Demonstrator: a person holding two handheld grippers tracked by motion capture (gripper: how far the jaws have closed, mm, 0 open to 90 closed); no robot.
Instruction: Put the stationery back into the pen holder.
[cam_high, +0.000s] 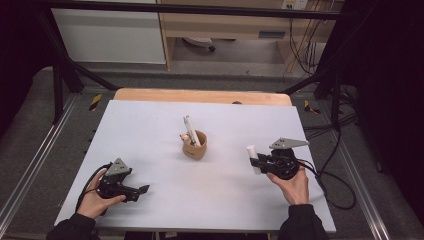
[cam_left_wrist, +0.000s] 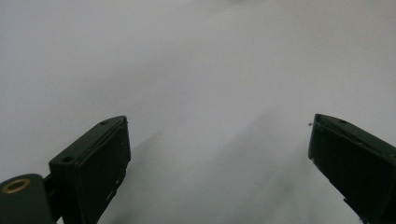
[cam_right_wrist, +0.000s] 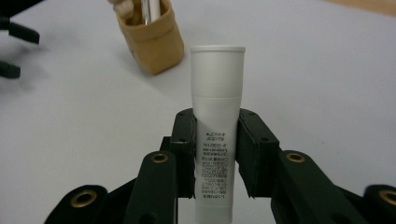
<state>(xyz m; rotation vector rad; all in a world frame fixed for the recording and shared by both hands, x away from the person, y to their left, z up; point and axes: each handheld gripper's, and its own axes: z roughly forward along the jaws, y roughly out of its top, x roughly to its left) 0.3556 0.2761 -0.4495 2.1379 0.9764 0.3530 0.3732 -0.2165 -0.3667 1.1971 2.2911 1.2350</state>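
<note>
My right gripper (cam_high: 260, 161) (cam_right_wrist: 216, 140) is shut on a white tube (cam_right_wrist: 216, 107) (cam_high: 253, 157) with printed text on its body, cap end pointing away from the hand. It hangs just above the table at the right. A small tan cup (cam_high: 195, 145) (cam_right_wrist: 152, 39) stands mid-table, holding a white-and-silver stick (cam_high: 191, 129) and a small pale item. My left gripper (cam_high: 141, 190) (cam_left_wrist: 217, 154) rests low at the front left, open, with only bare tabletop between its jaws.
The pale grey table top (cam_high: 165, 115) is backed by a wooden edge (cam_high: 200, 95). Black frame bars and cables (cam_high: 330, 150) run along the right side. A cabinet stands on the floor beyond the table.
</note>
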